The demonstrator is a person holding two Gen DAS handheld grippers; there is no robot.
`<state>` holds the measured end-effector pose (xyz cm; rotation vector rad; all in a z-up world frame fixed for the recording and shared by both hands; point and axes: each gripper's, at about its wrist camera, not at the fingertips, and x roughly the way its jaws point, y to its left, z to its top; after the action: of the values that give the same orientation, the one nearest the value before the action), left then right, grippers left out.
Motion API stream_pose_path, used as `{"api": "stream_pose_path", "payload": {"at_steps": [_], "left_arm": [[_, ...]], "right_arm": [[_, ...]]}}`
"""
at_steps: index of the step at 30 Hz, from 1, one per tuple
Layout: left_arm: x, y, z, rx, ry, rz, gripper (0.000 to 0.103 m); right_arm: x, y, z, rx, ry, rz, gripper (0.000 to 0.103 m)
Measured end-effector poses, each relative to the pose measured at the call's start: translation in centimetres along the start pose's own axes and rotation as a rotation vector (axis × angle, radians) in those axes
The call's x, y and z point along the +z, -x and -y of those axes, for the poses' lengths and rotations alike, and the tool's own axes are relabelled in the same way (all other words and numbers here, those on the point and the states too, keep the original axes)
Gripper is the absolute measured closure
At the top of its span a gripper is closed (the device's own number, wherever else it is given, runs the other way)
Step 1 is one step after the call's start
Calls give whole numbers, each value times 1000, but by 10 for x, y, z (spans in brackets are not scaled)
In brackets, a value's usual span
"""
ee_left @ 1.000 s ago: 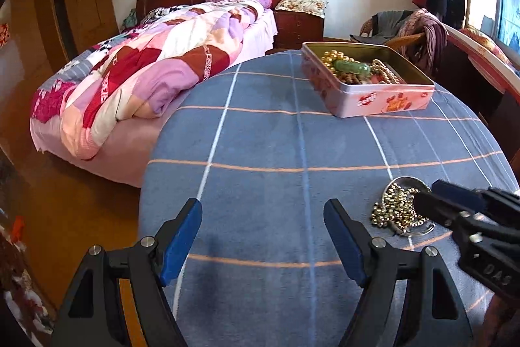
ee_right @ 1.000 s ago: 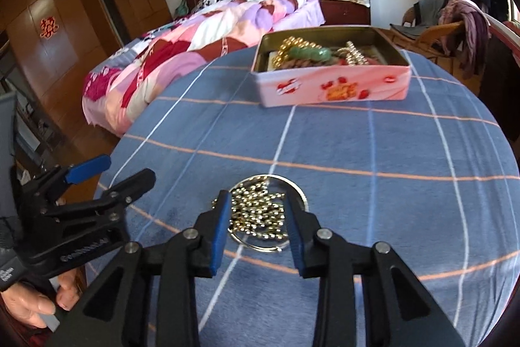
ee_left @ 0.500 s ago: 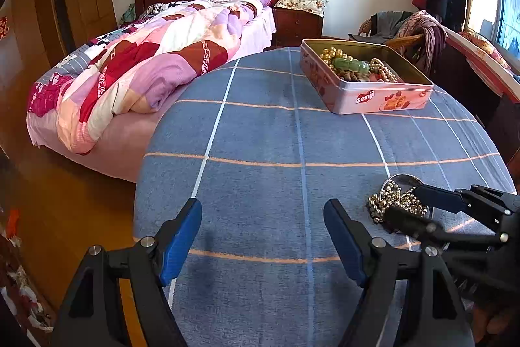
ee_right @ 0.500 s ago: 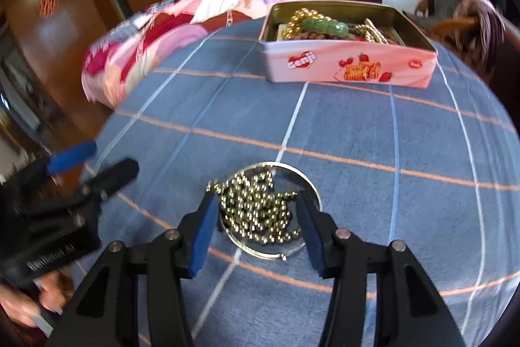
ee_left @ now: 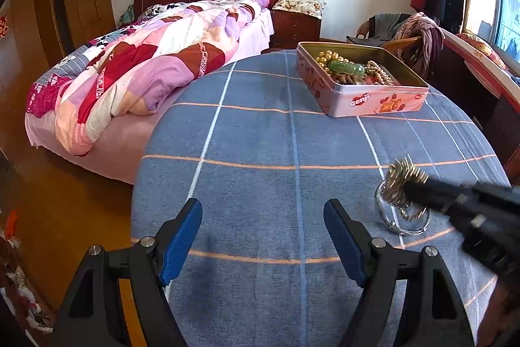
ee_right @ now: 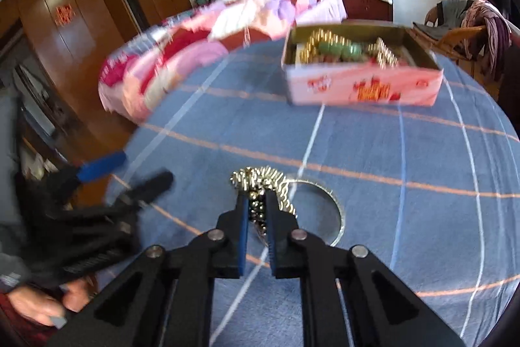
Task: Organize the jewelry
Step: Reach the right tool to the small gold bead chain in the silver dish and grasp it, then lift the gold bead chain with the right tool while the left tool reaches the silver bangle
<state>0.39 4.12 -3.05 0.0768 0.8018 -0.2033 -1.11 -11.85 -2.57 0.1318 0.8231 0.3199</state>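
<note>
- The right gripper (ee_right: 256, 207) has its two fingers closed on a bunch of gold beads (ee_right: 260, 181), and part of the bunch sticks out past the fingertips.
- In the left wrist view the same gold beads (ee_left: 404, 176) are at the tip of the right gripper (ee_left: 409, 189), above a thin metal bangle (ee_left: 401, 217).
- The bangle (ee_right: 334, 210) lies on the blue checked tablecloth (ee_right: 406, 217), just beside the closed fingers; some beads hang down toward it. Whether the beads are attached to the bangle, the blur does not let one tell.
- The left gripper (ee_left: 263, 236) has its fingers wide apart and holds nothing; only tablecloth (ee_left: 260, 152) shows between them. It is to the left of the beads and apart from them.
- In the right wrist view the left gripper (ee_right: 130, 171) is blurred at the left edge, and the person's hand (ee_right: 48, 301) holds its handle.
- A pink tin box (ee_left: 373, 101) stands open at the far side of the table, well apart from both grippers. Inside it lie gold bead strands (ee_left: 328, 57) and a green bead bracelet (ee_left: 346, 69).
- Behind the table there is a bed (ee_left: 146, 70) with a patchwork quilt.
</note>
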Motion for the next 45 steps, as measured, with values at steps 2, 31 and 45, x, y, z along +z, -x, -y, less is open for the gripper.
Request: {"api": "stream_pose_path", "payload": {"at_steps": [2,31,45], "left_arm": [[0,0,3,-15,-7,-1,26],[15,-49,113,-212,-187,-143,33],[32,-19,82,-267,-62,-15,33]], "right_arm": [[6,11,1,-1,-10,42,90],[-2,54,83,-165,-215,148,90],[10,80,78,-139,-223,235,90]]}}
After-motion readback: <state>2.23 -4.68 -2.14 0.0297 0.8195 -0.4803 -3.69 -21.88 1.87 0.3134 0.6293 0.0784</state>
